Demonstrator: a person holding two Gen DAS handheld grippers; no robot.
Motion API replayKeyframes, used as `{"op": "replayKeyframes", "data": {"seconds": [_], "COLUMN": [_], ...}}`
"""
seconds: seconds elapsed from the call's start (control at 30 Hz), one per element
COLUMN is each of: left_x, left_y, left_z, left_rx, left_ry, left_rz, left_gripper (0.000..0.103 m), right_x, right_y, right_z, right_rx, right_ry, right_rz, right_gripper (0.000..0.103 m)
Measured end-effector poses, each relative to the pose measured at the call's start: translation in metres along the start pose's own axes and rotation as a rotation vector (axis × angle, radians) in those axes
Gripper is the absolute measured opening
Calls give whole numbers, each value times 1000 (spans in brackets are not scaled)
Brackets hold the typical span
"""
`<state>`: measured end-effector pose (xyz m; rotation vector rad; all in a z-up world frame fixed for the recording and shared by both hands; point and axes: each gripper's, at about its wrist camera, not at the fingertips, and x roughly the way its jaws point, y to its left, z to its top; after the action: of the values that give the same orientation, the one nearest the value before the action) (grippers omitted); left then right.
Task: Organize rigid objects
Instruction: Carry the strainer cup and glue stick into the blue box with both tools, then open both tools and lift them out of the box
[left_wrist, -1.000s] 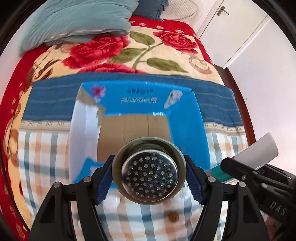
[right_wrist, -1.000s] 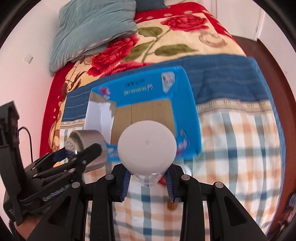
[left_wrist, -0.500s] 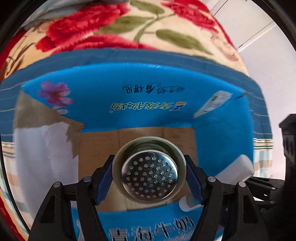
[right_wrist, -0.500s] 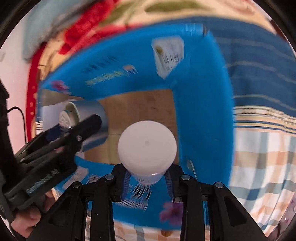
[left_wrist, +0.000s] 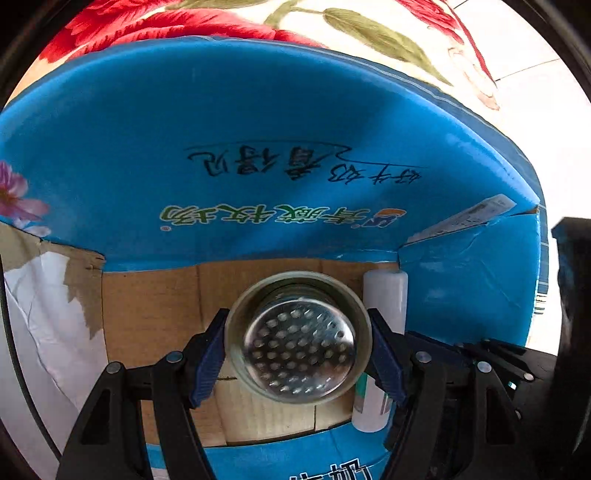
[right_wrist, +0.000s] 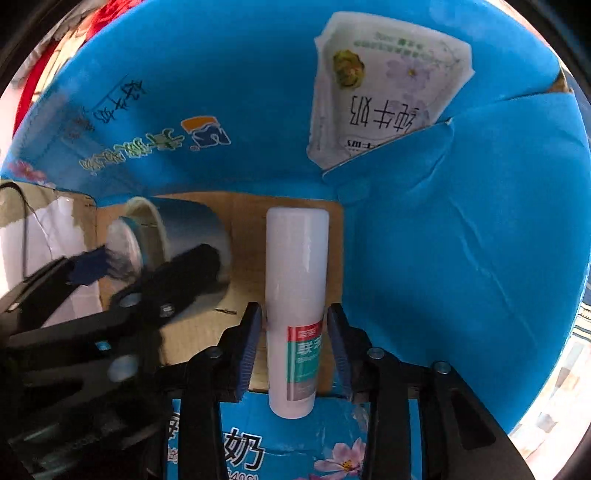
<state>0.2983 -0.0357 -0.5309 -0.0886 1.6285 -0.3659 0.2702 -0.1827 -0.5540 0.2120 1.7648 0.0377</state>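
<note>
My left gripper (left_wrist: 297, 338) is shut on a round metal strainer (left_wrist: 298, 336) with a perforated face, held low inside the blue cardboard box (left_wrist: 258, 129) over its brown floor (left_wrist: 147, 314). In the right wrist view the strainer (right_wrist: 162, 236) shows at the left. A white glue stick (right_wrist: 297, 295) with a red and green label lies on the box floor along the right wall. My right gripper (right_wrist: 295, 347) stands around it, both pads slightly apart from its sides, so it is open. The glue stick also shows in the left wrist view (left_wrist: 384, 295).
The box's blue flaps (right_wrist: 461, 240) rise on the far and right sides; a torn white flap (left_wrist: 40, 314) is at the left. A floral blanket (left_wrist: 332, 22) lies beyond the box. The left gripper body (right_wrist: 74, 332) crowds the right view's left.
Both grippers have moved forward and down into the box. The glue stick has swung from pointing at the camera to lying on the box floor, and the right jaws have loosened from it.
</note>
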Motion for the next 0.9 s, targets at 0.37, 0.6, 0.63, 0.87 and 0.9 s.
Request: {"op": "replayKeyframes", "data": {"seconds": [0.37, 0.6, 0.63, 0.87, 0.9], "left_x": [-48, -89, -93, -121, -127], "left_y": [-20, 12, 17, 40, 42], "left_z": [-13, -58, -67, -113, -120], "left_rx": [52, -5, -6, -6, -6], "left_ry": [-94, -172, -180, -238, -251], "left_rz": [111, 133, 149, 243, 245], "left_gripper": [103, 103, 103, 103, 103], "right_x": [-20, -36, -37, -32, -33], "right_y": [-19, -16, -13, 11, 14], "right_z": [-29, -85, -93, -164, -172], "right_rx": [41, 38, 39, 22, 22], "right_ry": [-59, -140, -139, -146, -153], "right_rz": [55, -29, -41, -60, -62], "right_gripper": [79, 103, 103, 103, 103]}}
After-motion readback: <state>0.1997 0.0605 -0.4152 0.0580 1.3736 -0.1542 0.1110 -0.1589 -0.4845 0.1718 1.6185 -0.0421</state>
